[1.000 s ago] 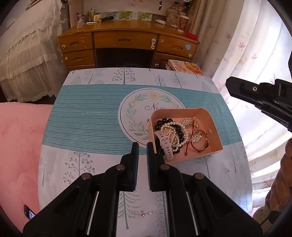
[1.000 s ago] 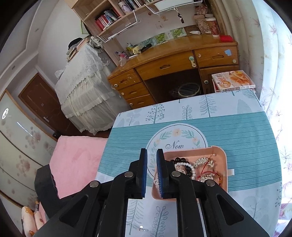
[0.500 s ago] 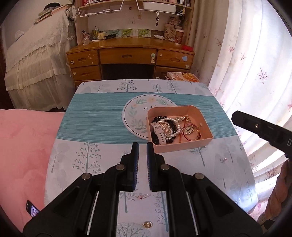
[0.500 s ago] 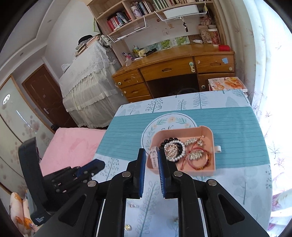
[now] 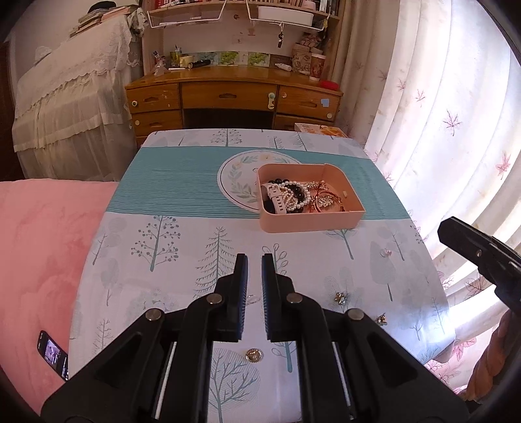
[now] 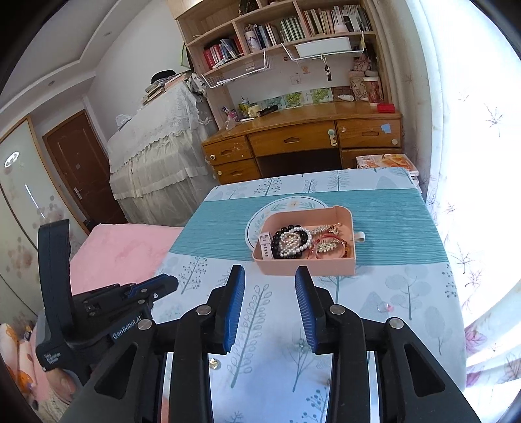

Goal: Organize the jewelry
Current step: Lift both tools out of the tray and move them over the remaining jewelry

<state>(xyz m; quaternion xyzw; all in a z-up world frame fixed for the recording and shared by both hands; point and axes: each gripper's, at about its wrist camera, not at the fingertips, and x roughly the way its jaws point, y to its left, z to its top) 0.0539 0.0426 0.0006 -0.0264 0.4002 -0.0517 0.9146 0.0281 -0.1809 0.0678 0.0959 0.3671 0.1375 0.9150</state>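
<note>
Ahead of my grippers I see a wooden desk (image 6: 302, 136) under bookshelves (image 6: 276, 29); bright curtains (image 5: 439, 107) hang right, a brown door (image 6: 81, 169) far left.

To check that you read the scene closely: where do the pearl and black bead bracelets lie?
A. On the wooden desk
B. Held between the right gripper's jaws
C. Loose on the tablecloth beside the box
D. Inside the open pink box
D: the pearl and black bead bracelets lie piled in the pink box with a white watch, and the right gripper is open with nothing in its jaws.
</note>
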